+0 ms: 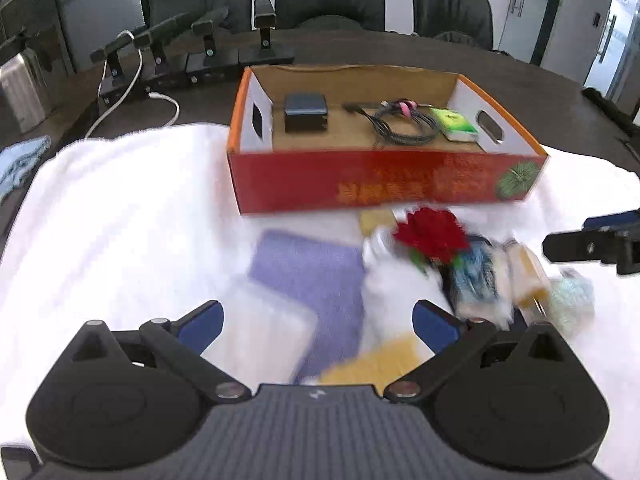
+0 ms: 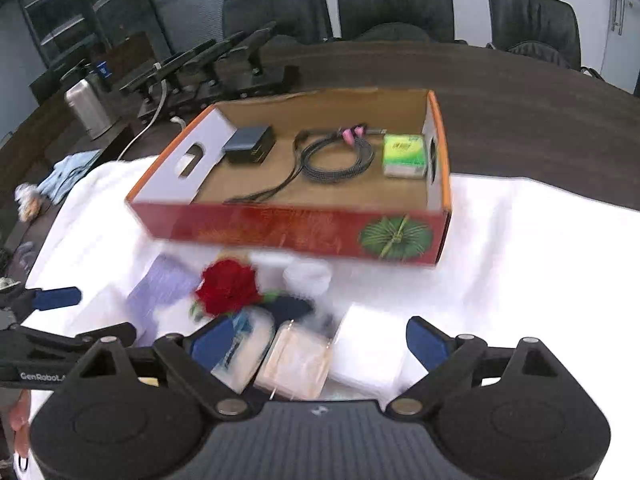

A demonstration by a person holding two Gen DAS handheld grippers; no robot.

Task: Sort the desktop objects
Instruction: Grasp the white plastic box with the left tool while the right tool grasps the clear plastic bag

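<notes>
Desktop objects lay in two groups on the white cloth (image 1: 120, 220) that covered the dark worktop (image 2: 520, 120). Some sat inside the red cardboard box (image 1: 380, 184): a black adapter block (image 1: 306, 112) toward its left end, a coiled black cable (image 1: 404, 124) with a pink tie in the middle, and a green packet (image 1: 456, 122) by the right wall, all apart from one another except that the cable lay just beside the packet. The rest were heaped on the cloth just in front of the box: a red artificial rose (image 2: 228, 286), a purple cloth (image 1: 316, 272), a small white tub (image 2: 308, 276), a clear plastic-wrapped pack (image 2: 296, 360) and a white folded pad (image 2: 372, 348). Motion blur smeared that heap, so I could not make out the smaller pieces.

The left gripper (image 1: 318, 322) hung over the purple cloth with its blue-padded fingers (image 1: 202, 326) spread wide and nothing between them. The right gripper (image 2: 320, 344) hovered above the wrapped pack and the white pad, its fingers (image 2: 426, 344) likewise spread apart and holding nothing. Black office chairs (image 2: 396, 4) stood behind the worktop, and a row of black stands (image 1: 200, 48) sat on its far left.
</notes>
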